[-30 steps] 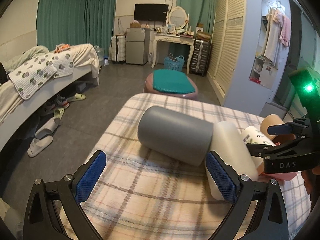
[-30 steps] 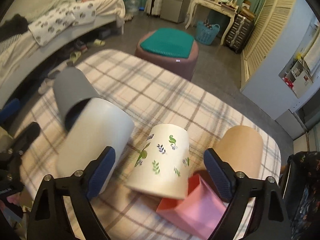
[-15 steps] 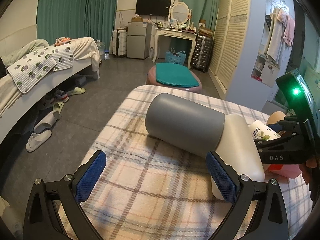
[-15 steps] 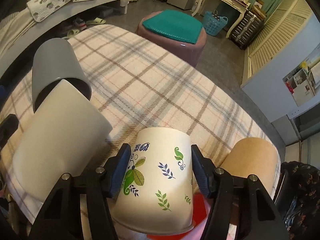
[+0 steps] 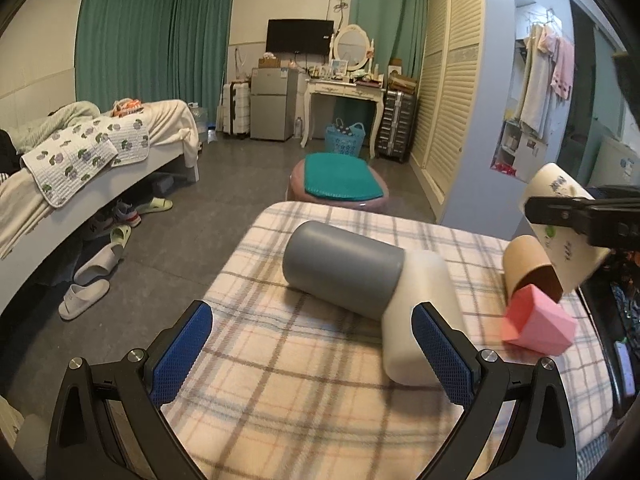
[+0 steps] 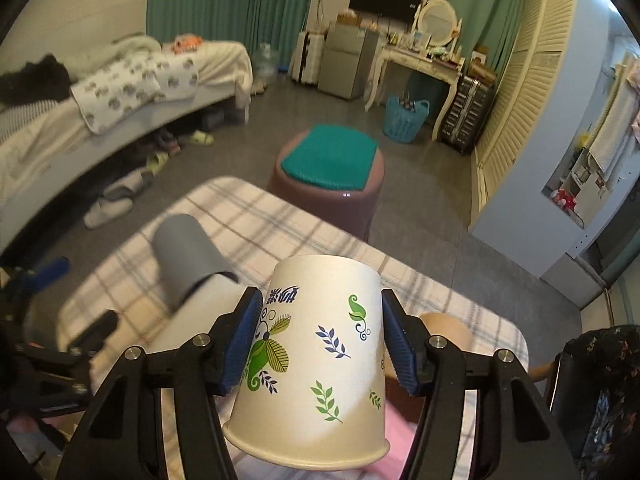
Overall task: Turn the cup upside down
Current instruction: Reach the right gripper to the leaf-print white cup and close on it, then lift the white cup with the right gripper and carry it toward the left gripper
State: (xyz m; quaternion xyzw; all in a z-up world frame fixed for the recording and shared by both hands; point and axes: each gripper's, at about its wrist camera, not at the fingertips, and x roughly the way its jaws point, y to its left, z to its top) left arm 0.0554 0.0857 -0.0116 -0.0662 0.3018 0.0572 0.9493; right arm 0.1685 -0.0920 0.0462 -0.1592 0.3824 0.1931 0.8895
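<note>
Above the plaid worktop (image 5: 304, 392), right hand-held gripper (image 6: 323, 340) pinches the leaf-print paper cup (image 6: 316, 356) mid-lift, rim toward camera; left hand-held gripper (image 5: 312, 348) spread, idle; next, probably: rotate wrist, set cup rim-down beside the grey cup (image 5: 344, 268).

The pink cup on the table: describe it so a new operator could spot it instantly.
Start at the plaid-covered table in the left wrist view and go to its right edge, past the grey cup and the white cup lying nested together. The pink cup lies there on its side, against the mouth of the brown cup. It alone is faceted and angular; the others are smooth and round.
</note>
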